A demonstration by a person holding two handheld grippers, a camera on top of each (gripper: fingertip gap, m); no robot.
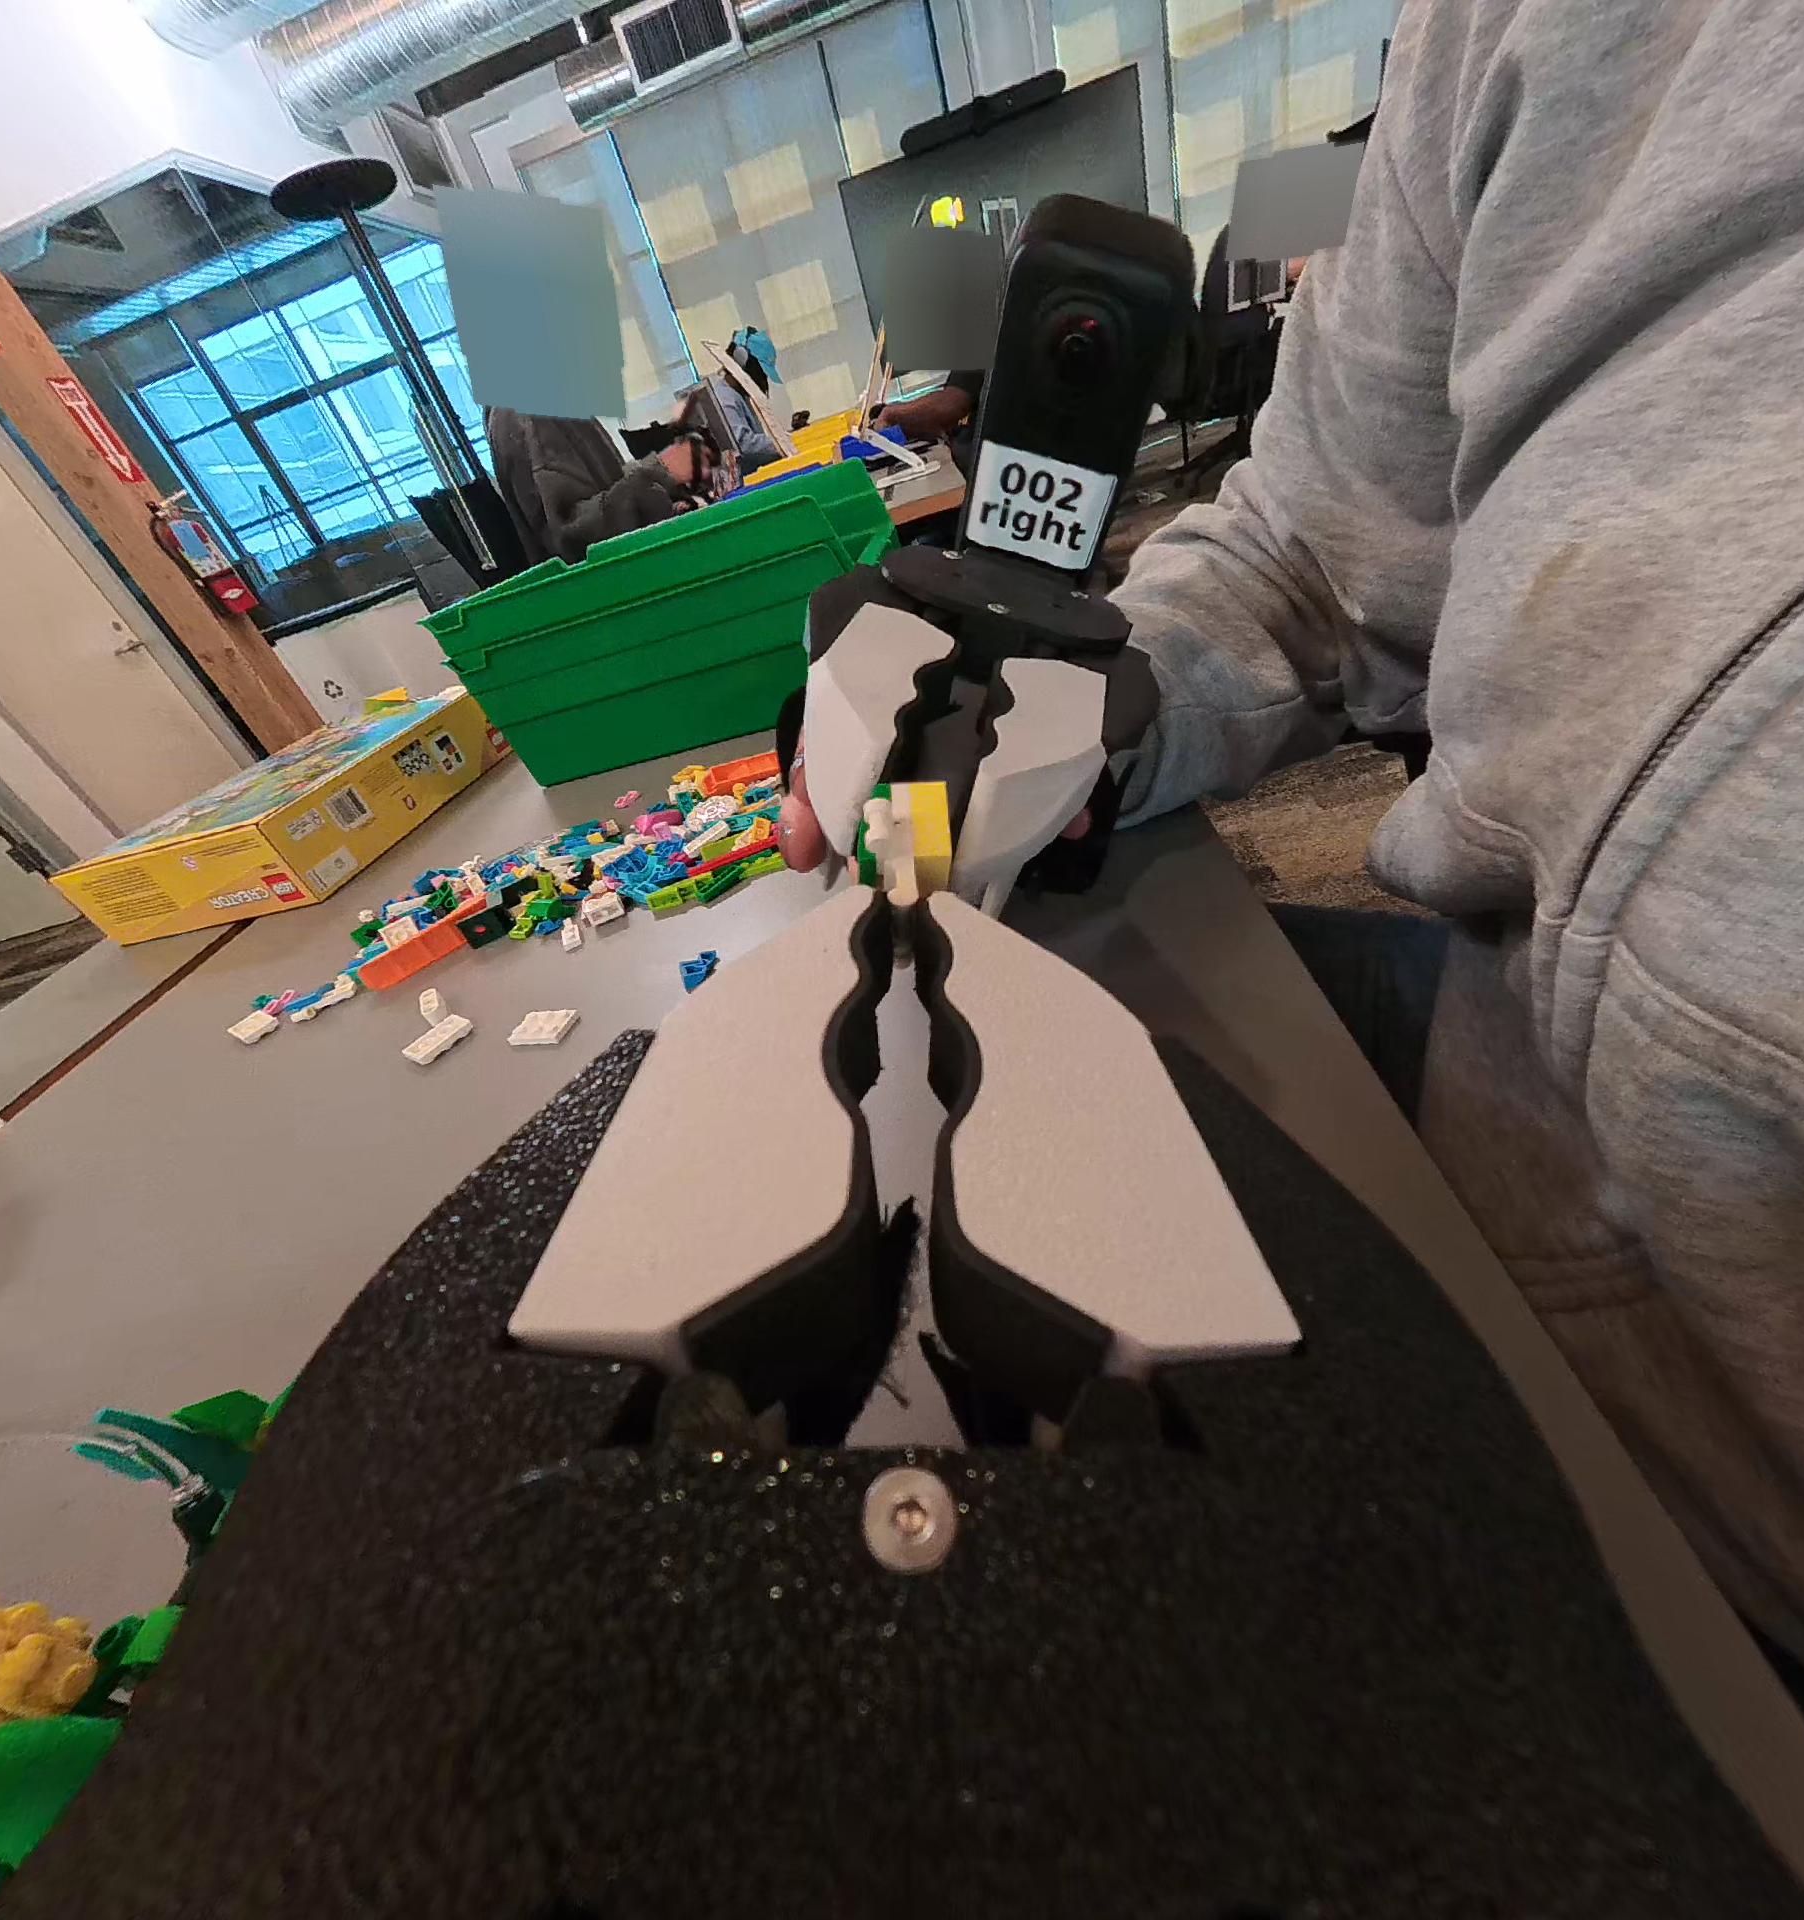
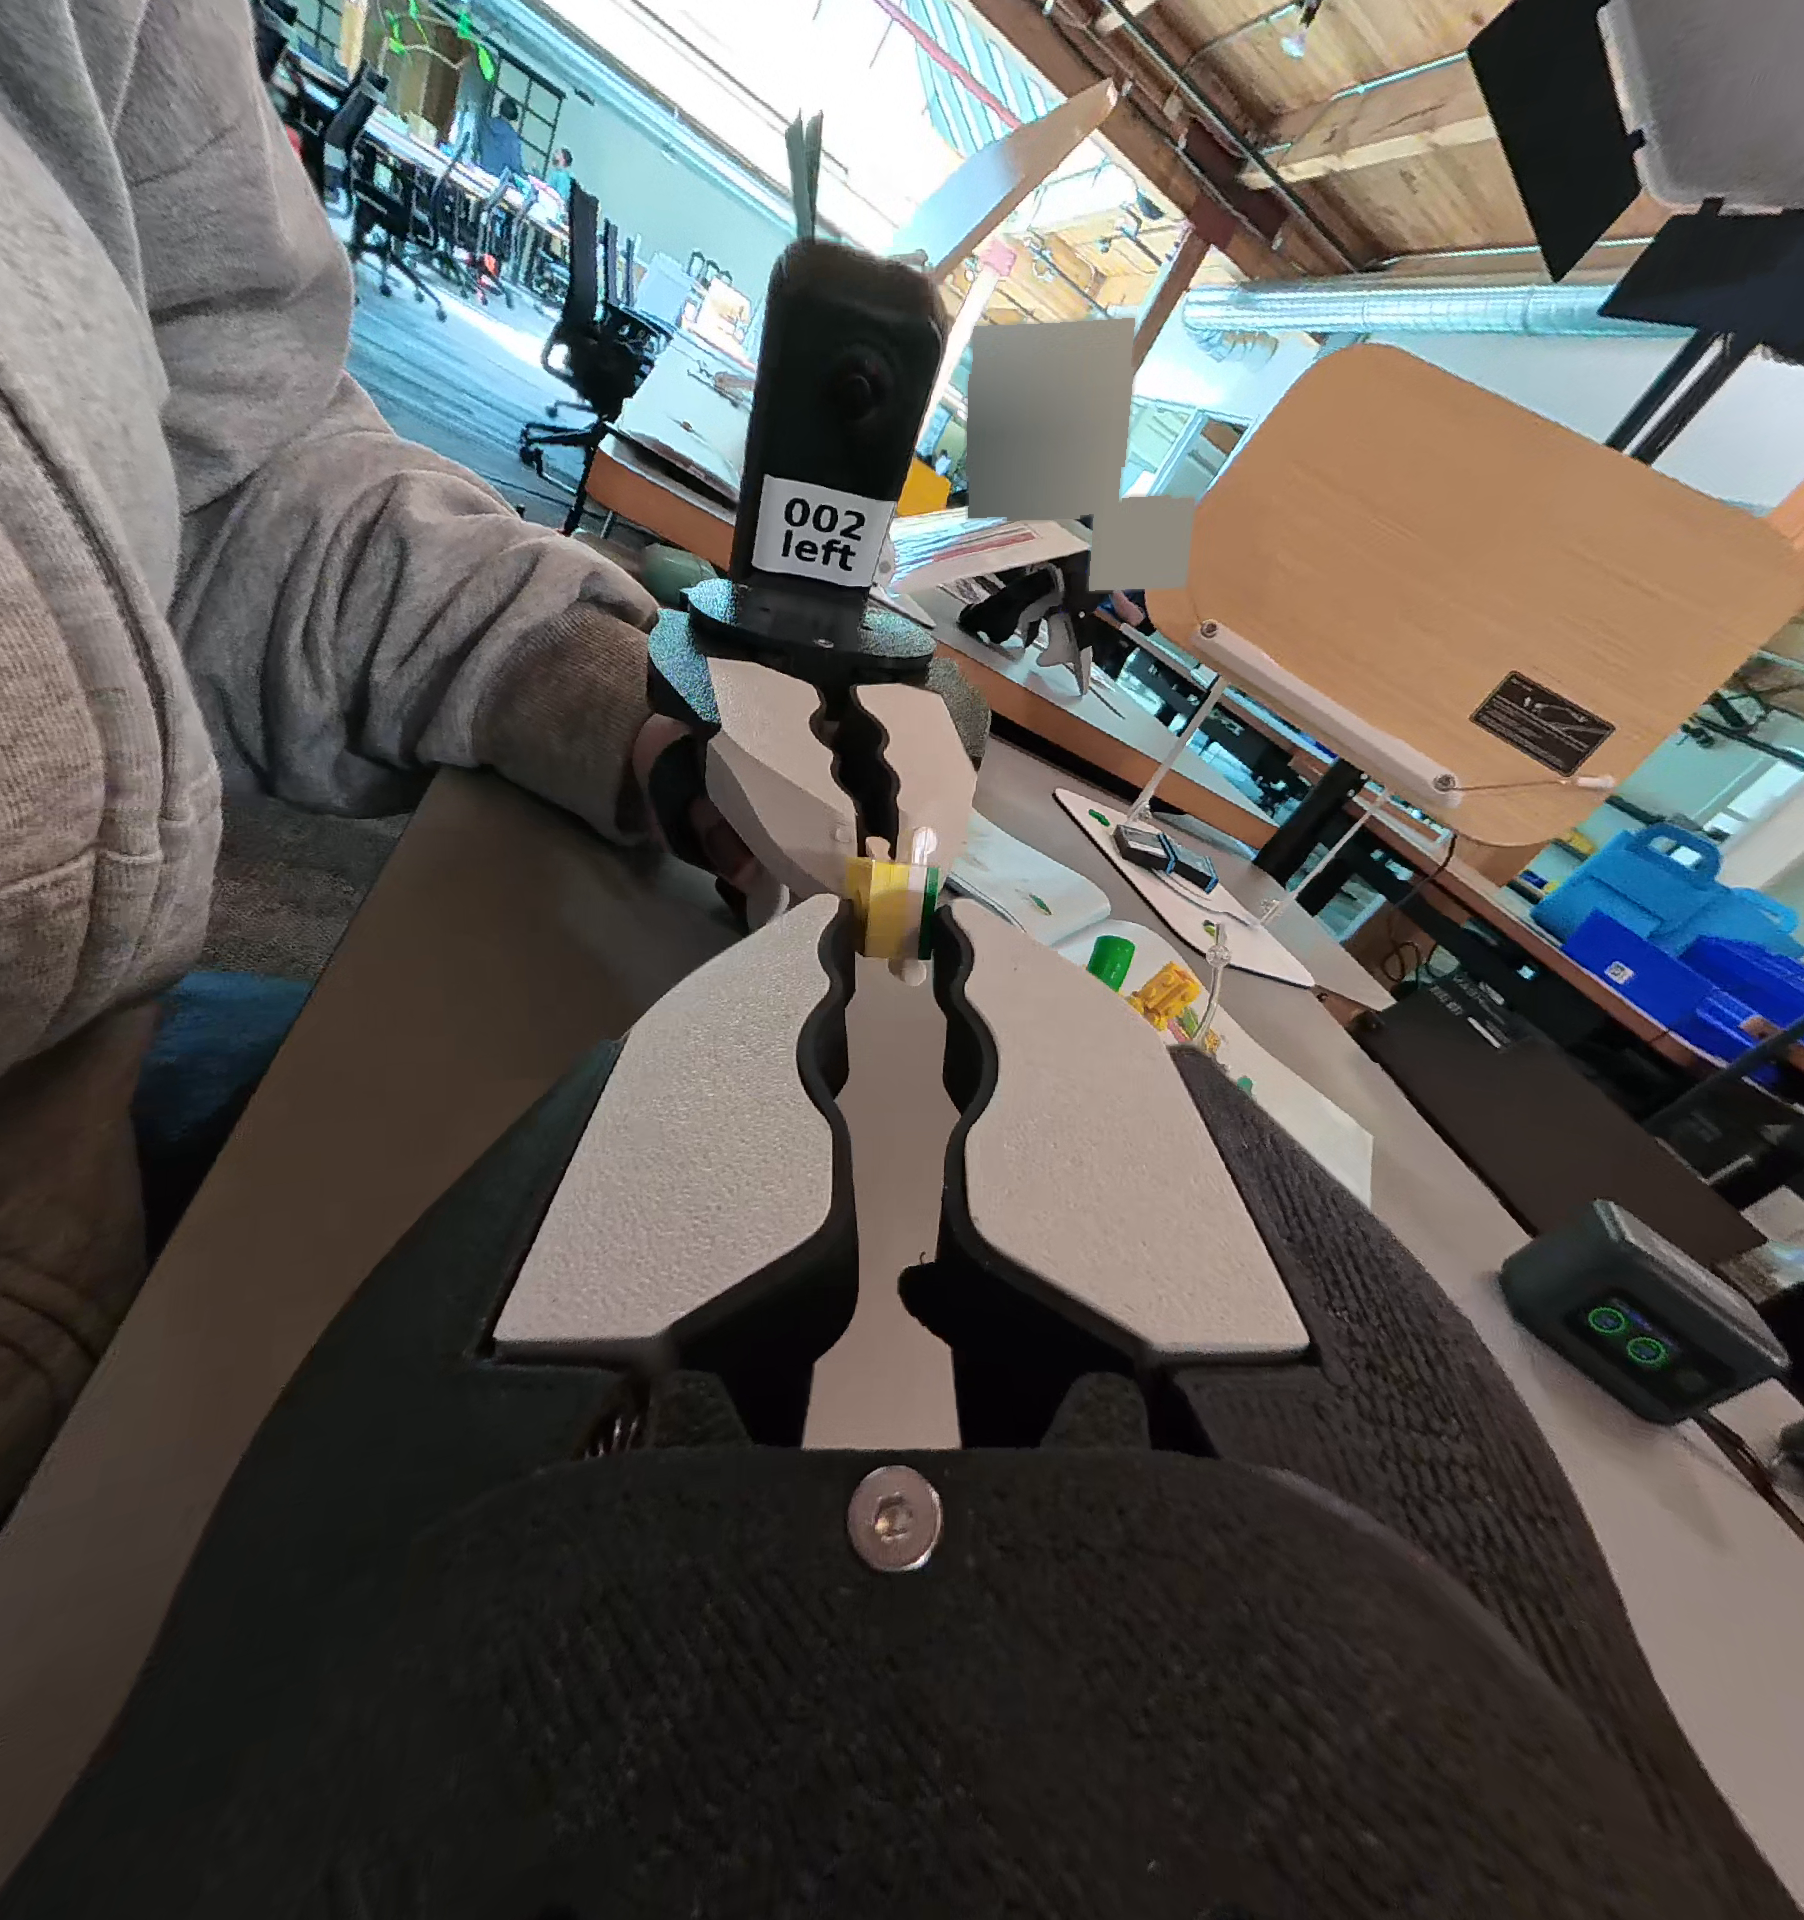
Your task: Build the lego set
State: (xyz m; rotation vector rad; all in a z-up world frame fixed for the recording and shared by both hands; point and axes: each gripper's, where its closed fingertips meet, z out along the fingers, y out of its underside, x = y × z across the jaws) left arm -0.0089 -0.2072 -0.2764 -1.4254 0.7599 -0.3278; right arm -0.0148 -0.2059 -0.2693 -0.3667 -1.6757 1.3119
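Here, far to the left of the left gripper [image 1: 903, 920], a yellow cardboard box [image 1: 285, 821] is seen lying flat on the grey table [image 1: 202, 1164]. Nearer in, still to the left, a scattered pile of small loose bricks in many colours [image 1: 586, 873] is spread on the tabletop, and beyond it a stack of green plastic bins [image 1: 659, 644] is set. A few white flat plates [image 1: 493, 1029] lie apart from the pile, closer to the gripper.

Straight ahead of the left gripper's tips, a small yellow, white and green brick assembly [image 1: 908, 831] is held up above the table, near its front edge. The left gripper's fingers are nearly closed on a thin white pin hanging from the bottom of the assembly; whether the pin is truly pinched cannot be told. The assembly is clamped from the far side by the right gripper [image 1: 913, 821], held in a grey sleeve.

In the right wrist view, the same assembly [image 2: 890, 912] is seen gripped between the right gripper's [image 2: 893, 930] tips, with the left gripper [image 2: 882, 831] met just beyond it. To the right of these, a green cylinder piece [image 2: 1114, 956] and a small yellow brick build [image 2: 1168, 987] rest on the table, and further right a dark grey box with green lit rings [image 2: 1646, 1325] is placed.
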